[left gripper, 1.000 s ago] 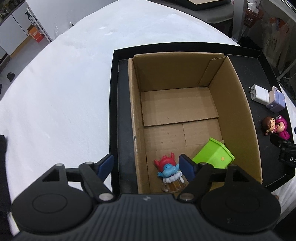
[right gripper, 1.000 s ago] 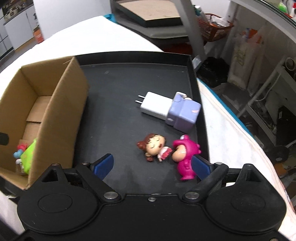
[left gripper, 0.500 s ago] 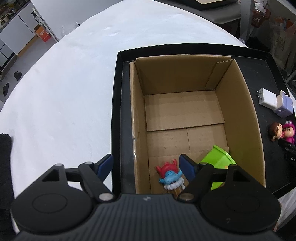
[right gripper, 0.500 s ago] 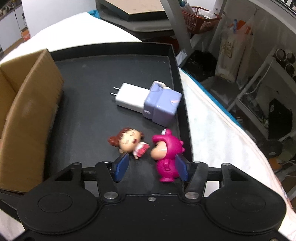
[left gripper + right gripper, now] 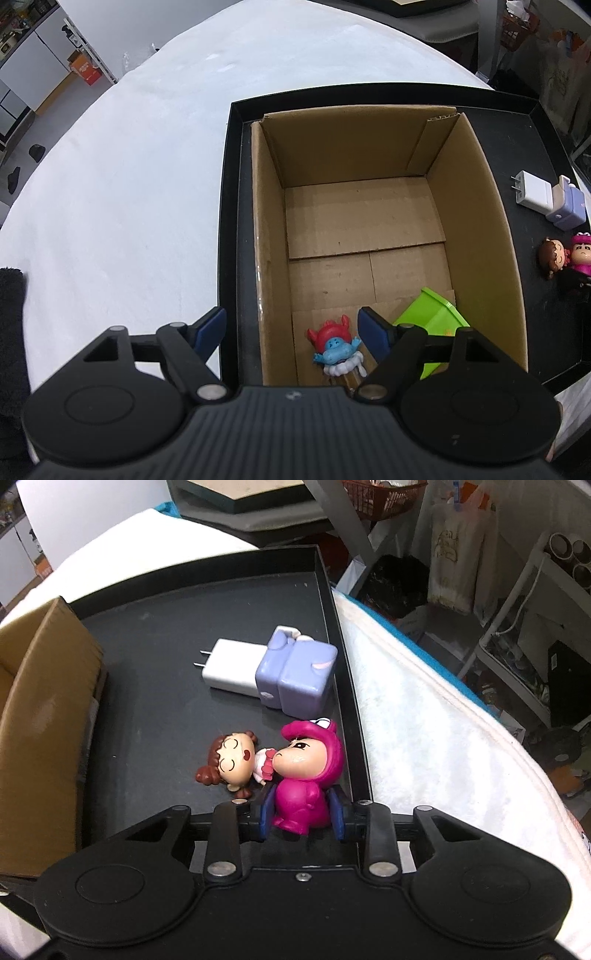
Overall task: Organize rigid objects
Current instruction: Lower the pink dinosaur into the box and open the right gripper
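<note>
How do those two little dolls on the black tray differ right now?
The pink-suited doll is clamped between the right hand-held gripper pads; the brown-haired doll lies free beside it. The pink one's eye is open, the brown-haired one's eyes are closed. Both are small cartoon figures, touching on the tray.

A magenta figurine [image 5: 301, 794] is showing beside a brown-haired doll [image 5: 231, 762], a white charger [image 5: 234, 672] and a lilac cube [image 5: 299, 681] on a black tray [image 5: 166, 686].
</note>
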`<state>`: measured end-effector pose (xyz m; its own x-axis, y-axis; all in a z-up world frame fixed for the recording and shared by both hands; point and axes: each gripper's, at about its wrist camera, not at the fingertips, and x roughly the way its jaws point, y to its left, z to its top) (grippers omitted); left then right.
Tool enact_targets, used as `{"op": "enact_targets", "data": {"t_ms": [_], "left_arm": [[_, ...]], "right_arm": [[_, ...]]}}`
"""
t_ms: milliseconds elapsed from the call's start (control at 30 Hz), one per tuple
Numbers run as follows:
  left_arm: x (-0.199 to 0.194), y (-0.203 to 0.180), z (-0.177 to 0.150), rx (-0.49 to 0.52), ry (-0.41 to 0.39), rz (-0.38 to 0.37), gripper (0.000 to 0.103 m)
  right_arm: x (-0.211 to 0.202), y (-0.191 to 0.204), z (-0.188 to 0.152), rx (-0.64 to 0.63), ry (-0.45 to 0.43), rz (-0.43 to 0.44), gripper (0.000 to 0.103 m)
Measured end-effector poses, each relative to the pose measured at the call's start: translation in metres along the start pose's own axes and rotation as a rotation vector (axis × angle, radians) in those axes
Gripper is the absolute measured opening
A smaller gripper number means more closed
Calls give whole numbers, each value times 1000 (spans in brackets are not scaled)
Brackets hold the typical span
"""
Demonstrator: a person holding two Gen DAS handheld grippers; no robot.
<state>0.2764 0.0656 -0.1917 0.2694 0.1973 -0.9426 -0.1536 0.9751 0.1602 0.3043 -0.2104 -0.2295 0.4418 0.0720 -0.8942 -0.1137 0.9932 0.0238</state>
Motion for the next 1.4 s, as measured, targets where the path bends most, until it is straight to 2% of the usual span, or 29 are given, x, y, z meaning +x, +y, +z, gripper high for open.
{"op": "enact_targets", "data": {"t_ms": [533, 700, 933, 1200, 1400], "left_arm": [[1, 17, -4, -33, -26, -26, 77], [0, 26, -3, -40, -54, -35, 77], [3, 36, 1, -59, -70, -74, 73], [7, 38, 6, -52, -79, -99, 59], [14, 42, 8, -68, -76, -126, 37]], "right_arm": [[-37, 22, 8, -32, -55, 49, 30], [-46, 34, 19, -25, -37, 129, 30], [-63, 63, 35, -70, -61, 163, 30], [-84, 102, 59, -165, -112, 169, 31], [-90, 127, 70, -233, -117, 190, 31]]}}
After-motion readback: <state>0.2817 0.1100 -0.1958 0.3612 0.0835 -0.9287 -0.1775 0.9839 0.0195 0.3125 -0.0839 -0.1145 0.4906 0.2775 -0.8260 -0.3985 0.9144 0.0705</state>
